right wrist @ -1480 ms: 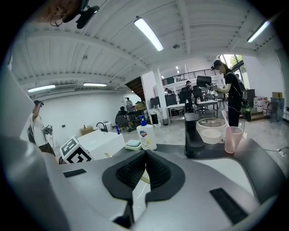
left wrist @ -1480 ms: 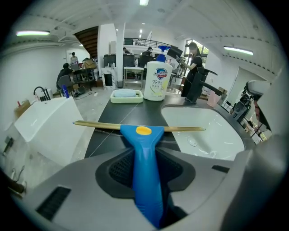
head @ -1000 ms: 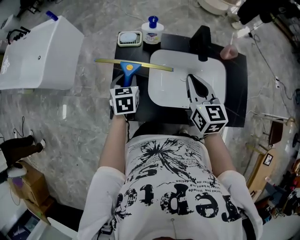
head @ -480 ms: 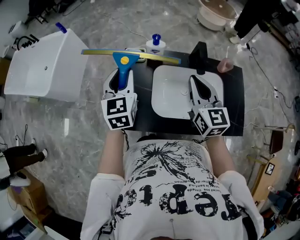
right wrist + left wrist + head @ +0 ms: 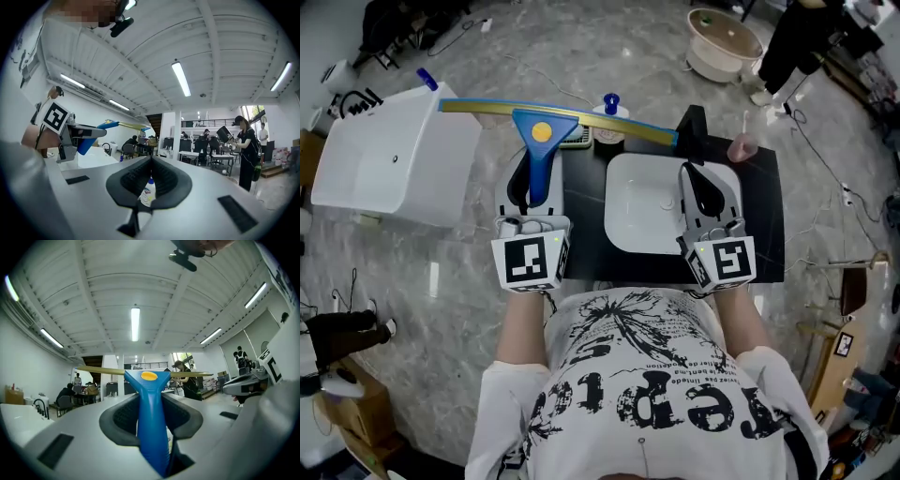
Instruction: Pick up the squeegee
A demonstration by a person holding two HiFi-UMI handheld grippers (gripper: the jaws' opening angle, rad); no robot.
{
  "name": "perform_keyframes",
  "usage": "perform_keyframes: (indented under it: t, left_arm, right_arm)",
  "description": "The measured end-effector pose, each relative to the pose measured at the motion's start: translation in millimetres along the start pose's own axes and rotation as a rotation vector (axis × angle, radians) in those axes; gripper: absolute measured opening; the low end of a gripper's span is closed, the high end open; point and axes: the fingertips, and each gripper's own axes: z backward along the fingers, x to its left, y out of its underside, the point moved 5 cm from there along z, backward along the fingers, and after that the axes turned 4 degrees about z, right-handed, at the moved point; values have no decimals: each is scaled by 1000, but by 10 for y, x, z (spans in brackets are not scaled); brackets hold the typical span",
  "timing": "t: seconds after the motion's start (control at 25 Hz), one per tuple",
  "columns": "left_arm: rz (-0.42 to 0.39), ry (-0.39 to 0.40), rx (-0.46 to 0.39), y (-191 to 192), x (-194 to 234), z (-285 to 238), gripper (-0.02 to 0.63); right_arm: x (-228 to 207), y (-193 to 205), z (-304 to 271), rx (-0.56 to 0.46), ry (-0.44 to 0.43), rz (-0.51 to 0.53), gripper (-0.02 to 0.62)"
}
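Seen from above, a grey marbled floor [image 5: 469,272] fills the scene, with a large white rectangular box [image 5: 394,169] resting on it at the left. To the right of the box stands a black bench [image 5: 764,220] carrying a white rounded rectangular basin [image 5: 642,216]. A person in a white printed T-shirt [image 5: 647,384] stands at the near edge of the bench with both arms stretched forward, a grey two-jaw gripper in each hand. The left gripper [image 5: 532,185] is held over the left edge of the bench, its jaws pinching the blue plastic handle of a squeegee [image 5: 542,150]. The squeegee is in the air, clear of the bench, handle pointing away from the person. Its long yellow blade runs crosswise, reaching from above the corner of the white box to the top of the basin. The right gripper [image 5: 701,192] hovers over the right side of the basin with its jaws pressed together at the tips and nothing held. A small white bottle with a blue cap [image 5: 610,114] stands at the bench's far edge, just behind the blade.
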Motion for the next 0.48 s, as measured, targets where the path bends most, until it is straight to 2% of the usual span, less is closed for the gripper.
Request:
perform_keyframes:
  t: [0.12, 0.28, 0.48]
  left_arm:
    - [-3, 31, -26, -119, -60, 49, 138]
    - [51, 61, -68, -179, -150, 56, 138]
    - [-6, 82, 11, -45, -180, 54, 138]
  right_arm:
    - [-25, -44, 22, -5, 14, -14, 15]
    - [-54, -37, 49, 6, 41, -53, 14]
    - [-78, 13, 51, 15, 40, -65, 12]
